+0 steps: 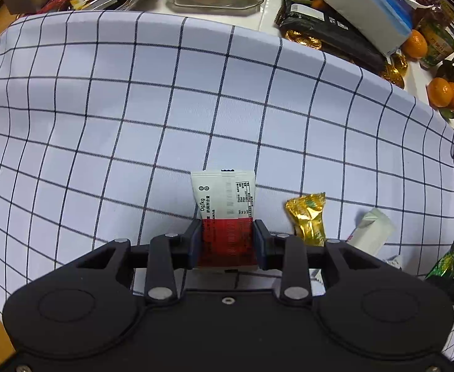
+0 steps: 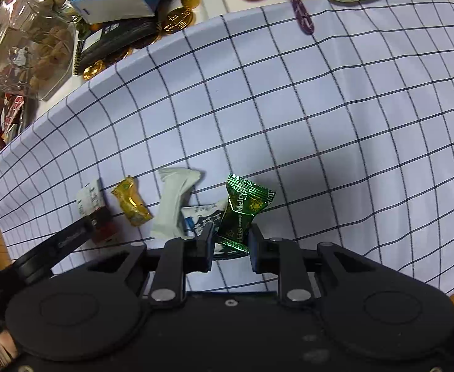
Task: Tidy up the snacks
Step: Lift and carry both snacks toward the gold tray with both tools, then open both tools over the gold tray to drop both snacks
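The left gripper (image 1: 227, 241) grips a red-and-white sachet (image 1: 225, 214) between its fingers; the right gripper (image 2: 230, 245) clamps a green candy (image 2: 242, 214), gold candy (image 2: 131, 201) lying left of its fingers on the checked cloth (image 2: 289, 124).

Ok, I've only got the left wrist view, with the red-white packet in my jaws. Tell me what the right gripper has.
Observer: The right gripper is shut on the green candy, gripping its lower end.
Operator: Read me the wrapper.
Observer: It says "Melty"; the rest is creased.
Operator: Report anything next to it.
Observer: A blue-white packet lies just behind the candy, touching the white packet.
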Motion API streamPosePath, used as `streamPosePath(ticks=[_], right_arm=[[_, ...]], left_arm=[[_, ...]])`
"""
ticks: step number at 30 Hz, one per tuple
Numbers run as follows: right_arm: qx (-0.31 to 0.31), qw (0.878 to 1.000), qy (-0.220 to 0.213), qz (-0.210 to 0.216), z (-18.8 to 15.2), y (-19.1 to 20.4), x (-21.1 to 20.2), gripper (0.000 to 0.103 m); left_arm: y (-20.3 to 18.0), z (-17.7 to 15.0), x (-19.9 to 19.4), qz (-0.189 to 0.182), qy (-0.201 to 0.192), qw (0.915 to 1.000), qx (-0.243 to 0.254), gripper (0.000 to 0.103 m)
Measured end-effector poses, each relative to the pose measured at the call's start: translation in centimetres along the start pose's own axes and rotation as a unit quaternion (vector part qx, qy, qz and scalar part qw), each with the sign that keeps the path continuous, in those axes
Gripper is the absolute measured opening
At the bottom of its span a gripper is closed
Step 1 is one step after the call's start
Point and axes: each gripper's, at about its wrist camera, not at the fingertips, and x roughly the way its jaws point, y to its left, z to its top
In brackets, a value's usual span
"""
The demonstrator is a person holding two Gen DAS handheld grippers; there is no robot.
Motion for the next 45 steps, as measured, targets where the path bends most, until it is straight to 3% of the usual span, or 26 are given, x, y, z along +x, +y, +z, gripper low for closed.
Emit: streamPosePath(ticks=[4, 9, 14, 17, 20, 23, 28, 35, 41, 45], right_arm=[[-0.002, 1.000, -0.009, -0.009, -0.2, -0.4, -0.2, 0.024], [-0.014, 0.999, -0.047, -0.004, -0.5, -0.2, -0.9, 0.024], [-0.044, 0.991, -0.125, 0.003, -2.3, 0.4, -2.8, 0.024], [-0.076, 0.980, -0.184, 0.010, -5.1, 0.7, -4.9, 0.024], [-0.075, 0.970, -0.228, 0.043, -8.8, -0.5, -6.9, 0.024], [-0.051, 0.969, -0.229, 0.080, -12.8, -2.5, -7.4, 0.024], [-0.037, 0.967, -0.242, 0.071, -19.2, -4.0, -7.2, 0.024], [-0.018, 0.975, -0.204, 0.091, -25.5, -5.5, -4.8, 0.024], [-0.037, 0.971, -0.216, 0.095, -26.9, -4.9, -4.9, 0.024], [-0.038, 0.970, -0.219, 0.096, -26.5, -4.7, -5.2, 0.024]], left_arm=[[0.3, -0.6, -1.8, -0.014, -0.013, 0.9998, 0.006, 0.043], [0.1, -1.0, -4.8, -0.010, -0.067, 0.9975, 0.022, 0.043], [0.8, -2.4, -7.9, -0.026, -0.108, 0.9937, 0.016, 0.043], [1.2, -5.1, -10.1, -0.026, -0.144, 0.9887, 0.033, 0.043], [2.0, -8.8, -11.3, -0.025, -0.169, 0.9844, 0.041, 0.043], [2.6, -12.3, -11.3, -0.041, -0.159, 0.9850, 0.054, 0.043], [2.9, -17.2, -11.6, -0.041, -0.167, 0.9821, 0.076, 0.043], [3.9, -19.8, -11.6, -0.055, -0.160, 0.9838, 0.058, 0.043], [3.8, -19.9, -11.4, -0.064, -0.160, 0.9837, 0.051, 0.044], [3.8, -19.7, -11.0, -0.091, -0.141, 0.9843, 0.054, 0.044]])
